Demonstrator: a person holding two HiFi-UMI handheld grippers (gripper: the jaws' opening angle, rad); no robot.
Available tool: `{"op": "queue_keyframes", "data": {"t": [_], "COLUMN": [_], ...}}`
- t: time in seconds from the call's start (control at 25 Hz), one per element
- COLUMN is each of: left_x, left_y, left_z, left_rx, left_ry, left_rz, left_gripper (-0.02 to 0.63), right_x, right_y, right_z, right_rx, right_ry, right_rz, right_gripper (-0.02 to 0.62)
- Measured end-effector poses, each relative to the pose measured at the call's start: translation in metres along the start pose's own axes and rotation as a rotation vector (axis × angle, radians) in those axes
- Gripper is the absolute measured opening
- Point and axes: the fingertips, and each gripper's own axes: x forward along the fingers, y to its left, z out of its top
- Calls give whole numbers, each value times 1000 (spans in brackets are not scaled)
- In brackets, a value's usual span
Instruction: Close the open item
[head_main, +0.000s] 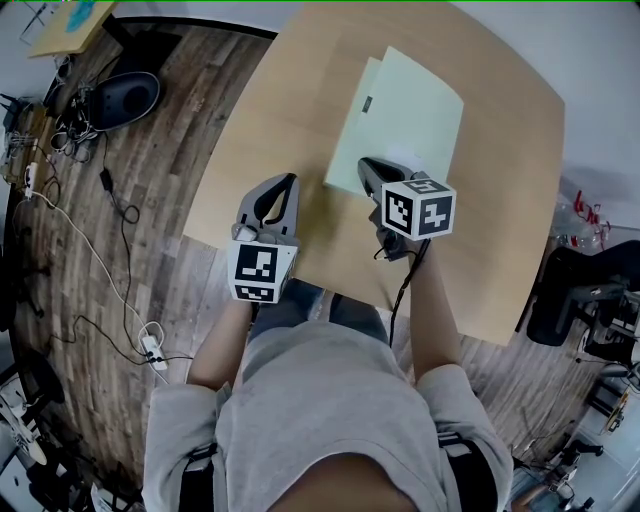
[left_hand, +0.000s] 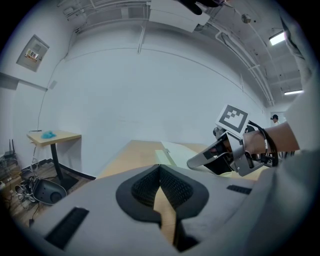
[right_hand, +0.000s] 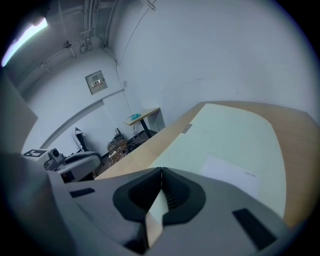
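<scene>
The pale green folder (head_main: 405, 115) lies flat on the wooden table (head_main: 505, 210), apparently closed. The right gripper (head_main: 367, 166) hovers over its near edge, jaws pressed together with nothing between them. The left gripper (head_main: 288, 184), jaws likewise together and empty, is left of the folder and clear of it.

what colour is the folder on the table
Pale green folder with a small white label, clearest in the head view.

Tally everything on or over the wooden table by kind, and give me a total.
claws: 2, the left claw and the right claw, both shut
green folder: 1
white slip lying on the folder: 1
total: 4
</scene>
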Motion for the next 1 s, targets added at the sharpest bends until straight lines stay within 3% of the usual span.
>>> {"op": "queue_keyframes", "data": {"t": [0.4,0.56,0.72,1.0], "left_x": [5,8,11,18], "left_y": [-6,-3,0,3], "left_z": [8,7,5,5], "left_rx": [0,-10,-23,-26], "left_ry": [-7,-3,5,16], "left_rz": [-6,-1,13,27], "left_gripper": [15,15,15,15], "right_x": [0,11,34,61], "right_y": [-58,-82,-88,-73], "right_z": [44,65,61,44], "right_rx": [-78,-62,-56,-149], "right_ry": [-24,-31,24,154], "right_rz": [-120,-144,-113,-87], "right_gripper": [9,9,9,9]}}
